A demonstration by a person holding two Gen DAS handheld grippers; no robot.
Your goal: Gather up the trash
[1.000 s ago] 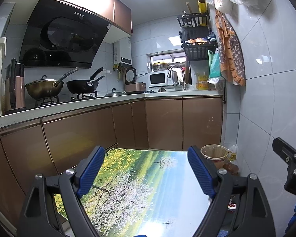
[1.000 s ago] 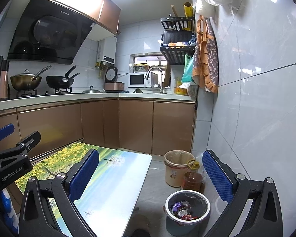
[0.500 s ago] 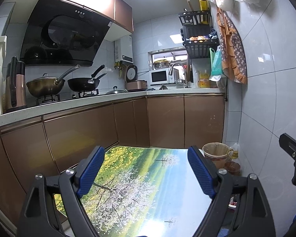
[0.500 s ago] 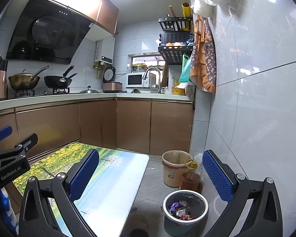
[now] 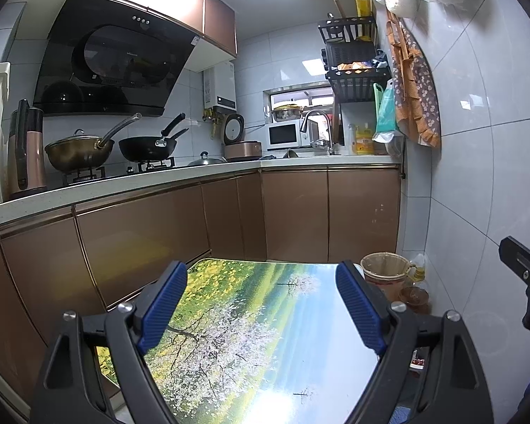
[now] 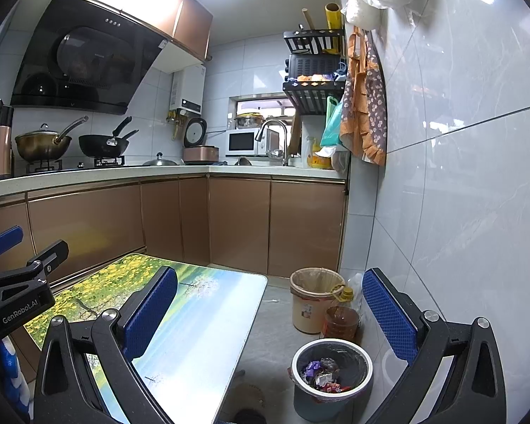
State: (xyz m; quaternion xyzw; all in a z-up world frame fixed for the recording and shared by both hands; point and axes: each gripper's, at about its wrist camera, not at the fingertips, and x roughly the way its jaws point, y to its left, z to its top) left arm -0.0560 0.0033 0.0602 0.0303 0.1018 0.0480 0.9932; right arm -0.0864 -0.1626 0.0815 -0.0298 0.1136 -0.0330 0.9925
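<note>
- Left gripper (image 5: 261, 304) hangs over the low table (image 5: 251, 346) with the printed landscape top, jaws spread wide, nothing between the blue pads.
- Right gripper (image 6: 270, 312) is released too, fingers well apart and bare, pointing out over the floor beside that same table (image 6: 194, 321).
- Here's what only the right wrist view gives us: the small bin (image 6: 332, 378) on the floor, sitting between the table edge and the tiled wall, right below the open jaws.
- Inside that bin: the trash (image 6: 321, 376), a heap of crumpled wrappers, purple, red and white. It lies low in the dark liner.
- In the left wrist view that bin is almost wholly hidden behind the gripper's own right finger; just a sliver of red shows there.
- Both views catch the taller beige bin (image 6: 312, 298) further back by the wall; its liner is folded over the rim, its contents cannot be seen.
- Just beside it, an amber jug (image 6: 341, 319) with a yellow cap, touching or nearly touching the beige bin.
- The left view shows the right gripper's black frame at its right edge; the right view shows the left gripper's body at its left edge.
</note>
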